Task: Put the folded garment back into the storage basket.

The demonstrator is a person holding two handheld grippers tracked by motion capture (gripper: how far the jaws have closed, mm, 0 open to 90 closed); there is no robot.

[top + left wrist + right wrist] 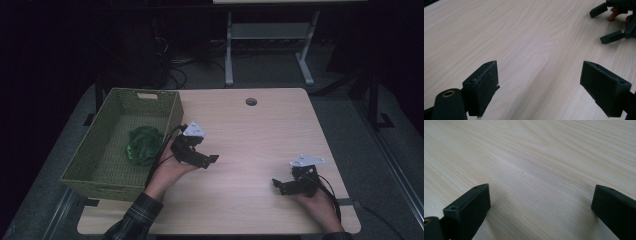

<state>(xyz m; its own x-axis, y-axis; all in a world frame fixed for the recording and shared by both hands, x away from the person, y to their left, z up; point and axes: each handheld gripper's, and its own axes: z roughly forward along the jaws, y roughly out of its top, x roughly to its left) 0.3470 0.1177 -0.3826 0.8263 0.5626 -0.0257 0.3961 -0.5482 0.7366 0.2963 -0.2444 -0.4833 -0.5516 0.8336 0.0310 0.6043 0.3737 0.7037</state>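
Where tongs (210, 162) gape, bare table (250, 145).

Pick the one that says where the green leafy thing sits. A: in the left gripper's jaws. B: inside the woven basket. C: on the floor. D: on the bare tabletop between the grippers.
B: the green leafy thing lies on the floor of the woven basket, apart from both grippers.

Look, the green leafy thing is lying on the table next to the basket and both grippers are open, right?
Not quite. The green leafy thing lies inside the basket, not on the table, as the high view shows. Both the left gripper and right gripper are open.
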